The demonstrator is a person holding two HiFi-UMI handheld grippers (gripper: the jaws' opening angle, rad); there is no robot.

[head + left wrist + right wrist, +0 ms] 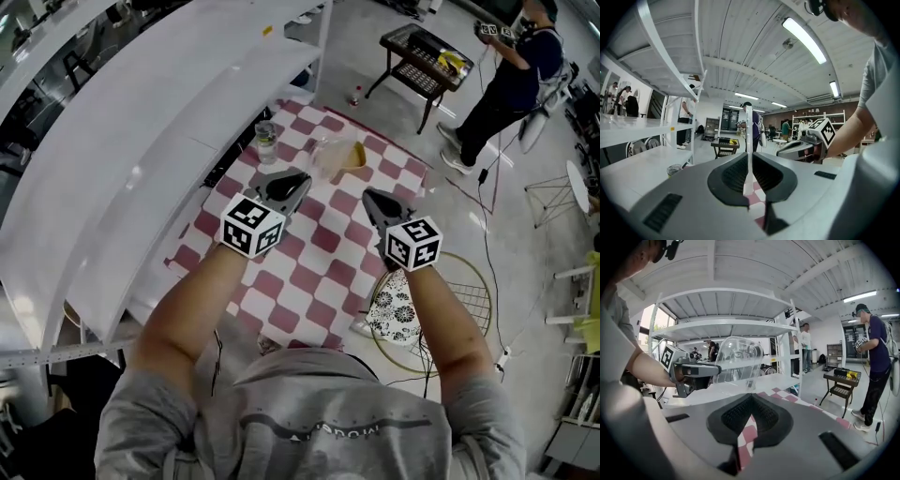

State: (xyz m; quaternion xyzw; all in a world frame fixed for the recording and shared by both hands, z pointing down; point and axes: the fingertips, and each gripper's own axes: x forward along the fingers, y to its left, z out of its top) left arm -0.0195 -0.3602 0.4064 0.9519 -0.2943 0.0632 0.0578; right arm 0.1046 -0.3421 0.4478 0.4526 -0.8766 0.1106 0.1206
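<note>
Ahead of 2 closed claws (left gripper (pixel 300 180), right gripper (pixel 370 197)), the smooth, clear plastic container (pixel 336 157) stands upright.

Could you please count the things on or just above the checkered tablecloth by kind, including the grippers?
grippers: 2 (left gripper, right gripper)
clear plastic container: 1
small jar: 1
total: 4
</note>
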